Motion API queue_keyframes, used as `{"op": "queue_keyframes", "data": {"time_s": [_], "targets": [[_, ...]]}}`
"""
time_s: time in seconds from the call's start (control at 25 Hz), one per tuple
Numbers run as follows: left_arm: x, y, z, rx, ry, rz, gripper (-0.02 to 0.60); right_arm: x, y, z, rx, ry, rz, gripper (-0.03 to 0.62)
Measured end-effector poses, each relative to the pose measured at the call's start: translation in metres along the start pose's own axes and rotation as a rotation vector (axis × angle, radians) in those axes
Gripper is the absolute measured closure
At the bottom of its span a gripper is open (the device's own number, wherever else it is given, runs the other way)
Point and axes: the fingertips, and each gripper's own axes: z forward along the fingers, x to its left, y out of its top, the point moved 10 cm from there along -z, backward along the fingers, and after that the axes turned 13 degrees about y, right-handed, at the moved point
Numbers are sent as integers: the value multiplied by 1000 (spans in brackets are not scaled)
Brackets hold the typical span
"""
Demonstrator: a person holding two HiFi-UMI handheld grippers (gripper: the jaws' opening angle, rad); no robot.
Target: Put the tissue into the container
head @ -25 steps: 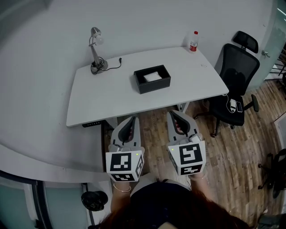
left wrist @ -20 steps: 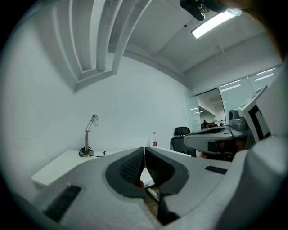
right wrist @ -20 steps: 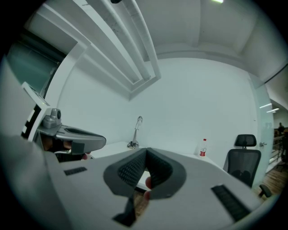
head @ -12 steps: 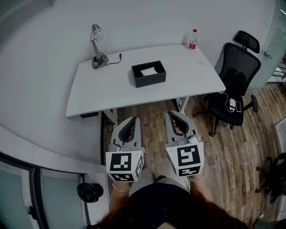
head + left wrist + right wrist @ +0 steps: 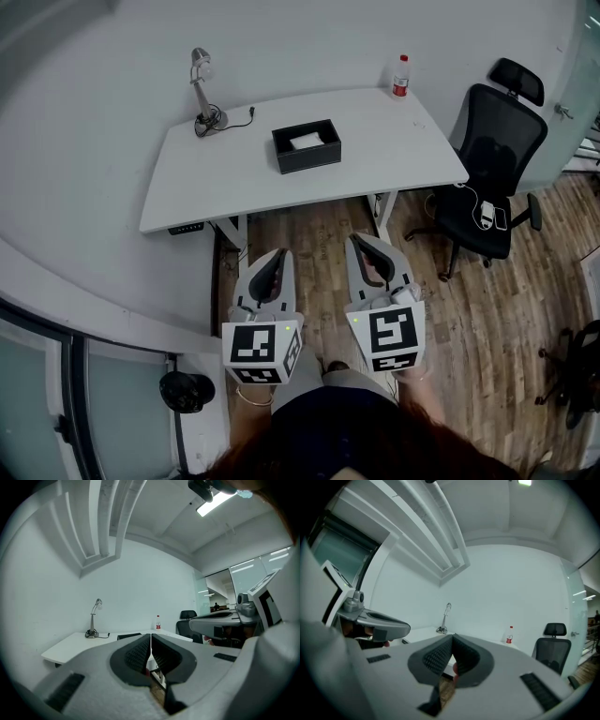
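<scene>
A black open container stands on the white desk, and a white tissue lies inside it. My left gripper and right gripper hang side by side over the wooden floor, well short of the desk's front edge. Both are shut with nothing between the jaws. In the left gripper view the left gripper's jaws meet in a thin line, with the container small behind them. The right gripper's jaws also touch at the tip.
A grey desk lamp with its cable stands at the desk's far left. A red-labelled bottle sits at the far right corner. A black office chair stands to the right of the desk. A black round object lies on the floor at lower left.
The view has backed away from the desk: desk, container and chair sit slightly farther up the frame. Both grippers stay shut in the same place relative to me.
</scene>
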Motion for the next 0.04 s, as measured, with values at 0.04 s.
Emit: {"op": "queue_keyframes", "data": {"time_s": [0.04], "targets": [[-3, -1, -3, 2, 0, 1, 554, 0, -1, -4, 0, -1, -3, 574]]}}
